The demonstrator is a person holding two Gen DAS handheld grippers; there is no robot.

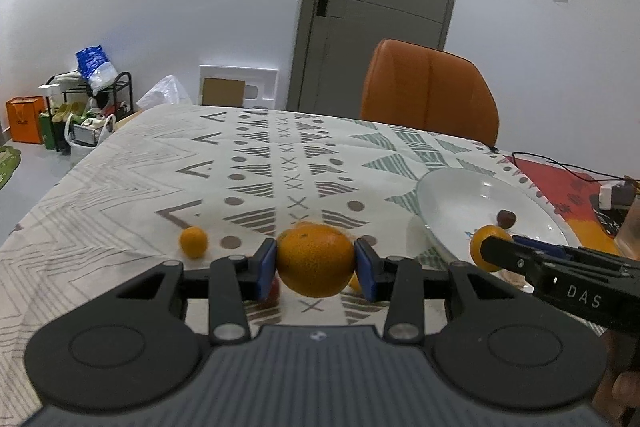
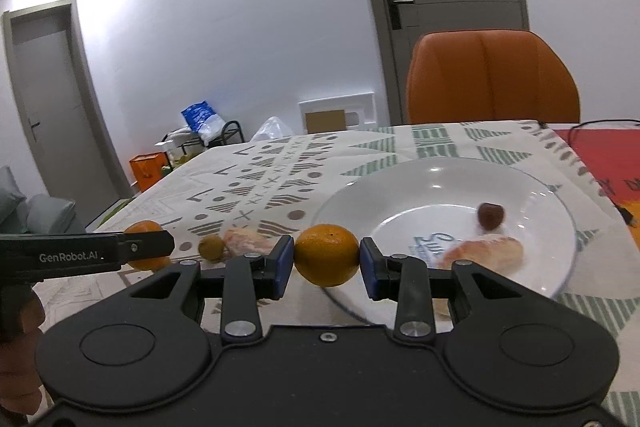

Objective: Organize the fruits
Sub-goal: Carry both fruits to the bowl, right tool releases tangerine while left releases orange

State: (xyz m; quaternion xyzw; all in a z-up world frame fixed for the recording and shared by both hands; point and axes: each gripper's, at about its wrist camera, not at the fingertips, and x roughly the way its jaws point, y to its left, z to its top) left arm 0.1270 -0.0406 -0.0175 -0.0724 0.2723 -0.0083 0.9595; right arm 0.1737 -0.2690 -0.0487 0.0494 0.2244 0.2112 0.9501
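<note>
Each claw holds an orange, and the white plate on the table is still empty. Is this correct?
Not quite. Each claw does hold an orange, left claw and right claw, but the white plate is not empty: the right wrist view shows a small dark fruit and a peeled piece in it.

We see bare tablecloth (image 1: 132,187) left and far side, open passage there; white plate (image 2: 532,187) on right, middle mostly free, brown fruit (image 2: 490,215) and pink piece (image 2: 486,251) inside; small orange (image 1: 193,241) alone near left; orange chair (image 1: 428,91) blocks far edge
</note>
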